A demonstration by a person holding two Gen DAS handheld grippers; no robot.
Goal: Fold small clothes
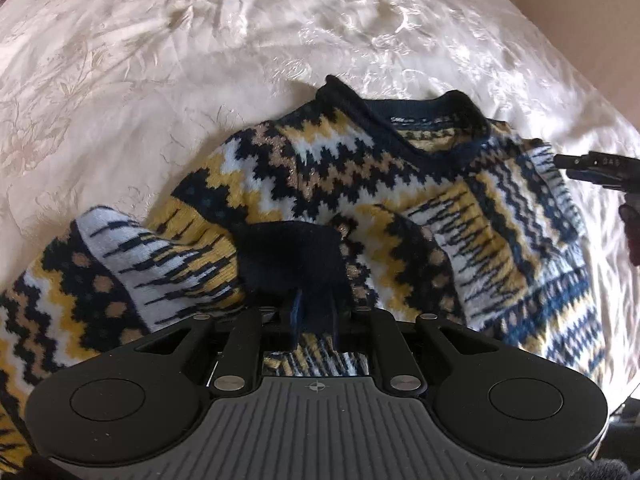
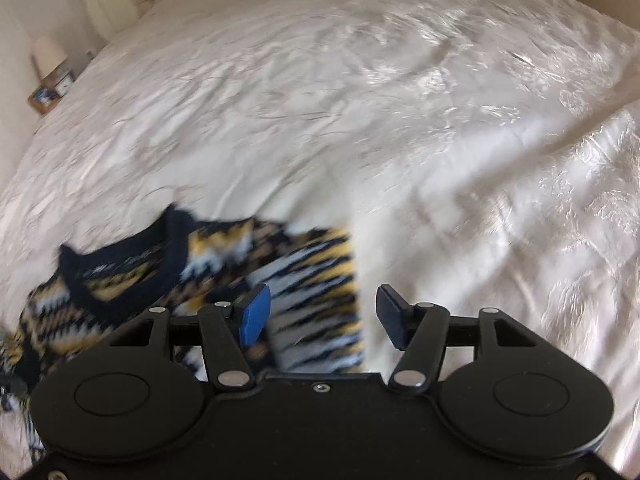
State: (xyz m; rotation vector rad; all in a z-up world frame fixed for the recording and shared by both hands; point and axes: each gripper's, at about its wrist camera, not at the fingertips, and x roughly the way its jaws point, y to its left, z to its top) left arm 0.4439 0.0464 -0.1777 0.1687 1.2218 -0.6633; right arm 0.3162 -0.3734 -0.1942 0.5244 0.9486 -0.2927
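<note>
the patterned sweater (image 1: 360, 184) lies on the white bed (image 1: 200, 60). left tongs (image 1: 314, 312) are clamped on its dark cuff; right tongs (image 2: 320, 316) gape empty over the sweater's edge.

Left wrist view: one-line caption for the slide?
Left tool shut on the dark cuff of a patterned sweater spread on a white bedspread.

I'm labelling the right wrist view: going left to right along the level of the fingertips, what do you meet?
Patterned sweater → blue left fingertip → the sweater's striped edge → dark right fingertip → white bedspread.
</note>
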